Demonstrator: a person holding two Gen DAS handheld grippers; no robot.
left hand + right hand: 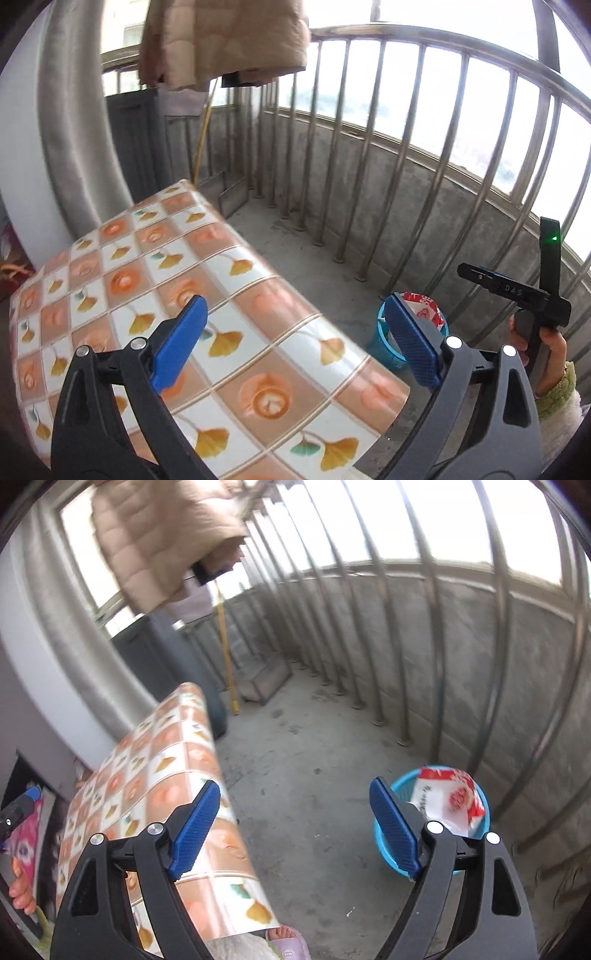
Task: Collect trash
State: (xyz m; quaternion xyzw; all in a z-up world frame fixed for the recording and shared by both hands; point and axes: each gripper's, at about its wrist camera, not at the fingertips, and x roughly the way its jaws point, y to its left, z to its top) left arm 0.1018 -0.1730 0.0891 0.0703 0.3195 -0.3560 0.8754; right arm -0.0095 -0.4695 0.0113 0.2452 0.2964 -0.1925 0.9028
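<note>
A blue plastic basket [404,781] stands on the concrete floor by the railing, with a red and white wrapper [447,794] lying in it. My right gripper [294,785] hangs open above the floor, left of the basket, with nothing between its blue pads. In the left wrist view the basket [384,350] and wrapper [424,306] show behind the right finger. My left gripper [295,301] is open and empty over the table's edge. The right gripper's body [517,291] shows at the right of that view, held in a hand.
A table under a cloth printed with cups and leaves [236,306] fills the left. Steel railing bars [369,166] on a low concrete wall run along the right. A beige jacket [221,40] hangs overhead. A yellow pole [227,657] leans at the far end. A slippered foot [288,941] is below.
</note>
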